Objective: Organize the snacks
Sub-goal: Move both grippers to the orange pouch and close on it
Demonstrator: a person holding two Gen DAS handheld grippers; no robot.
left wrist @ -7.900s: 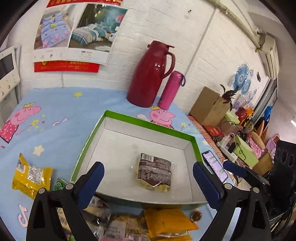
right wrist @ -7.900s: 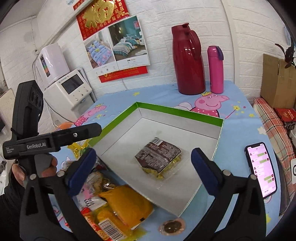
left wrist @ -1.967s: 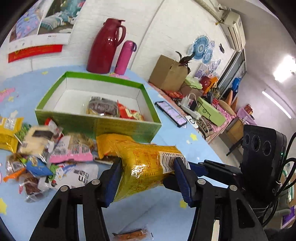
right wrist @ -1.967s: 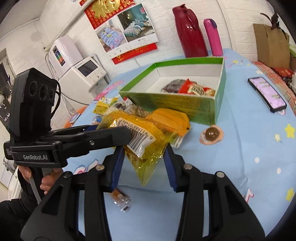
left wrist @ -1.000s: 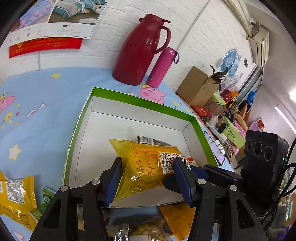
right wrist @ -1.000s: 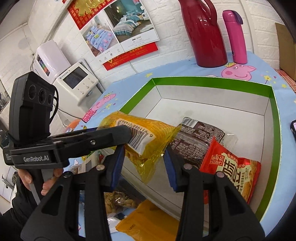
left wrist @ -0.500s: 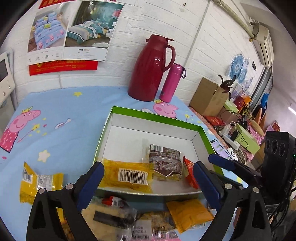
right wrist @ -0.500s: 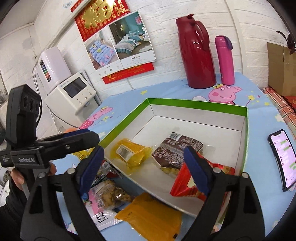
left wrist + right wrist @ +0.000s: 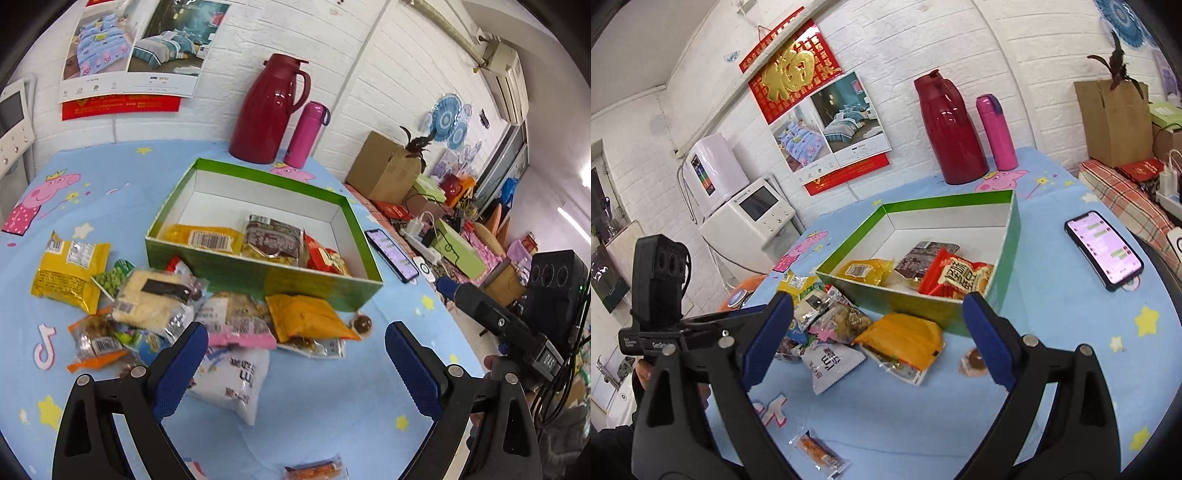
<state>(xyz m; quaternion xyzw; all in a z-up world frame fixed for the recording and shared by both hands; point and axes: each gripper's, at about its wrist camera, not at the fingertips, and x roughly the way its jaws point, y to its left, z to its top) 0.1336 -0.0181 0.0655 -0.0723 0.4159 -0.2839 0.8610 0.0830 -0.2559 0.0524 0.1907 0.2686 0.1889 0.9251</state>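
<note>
Both claws hang spread wide and empty above the near side of the bench (image 9: 332,417), the left claw (image 9: 293,363) over the loose heap of snacks and the right claw (image 9: 879,338) beside it. The green box (image 9: 321,286) lies ahead of them and already holds three packets along its near wall: a yellow packet (image 9: 203,238), a brown packet (image 9: 271,240) and a red packet (image 9: 955,277). The likely next pick is the orange packet (image 9: 306,317), which rests just in front of the box's near wall, between the two claws in each wrist view. Its long axis runs roughly across the left claw's line of sight, parallel to the box wall, so the fingers would close across its short width. It seems about equally near to either claw, though the fisheye bend makes that hard to judge. A white packet (image 9: 236,380) lies closer still to the left claw, partly under its left finger. Much of the heap is yet unsorted.
</note>
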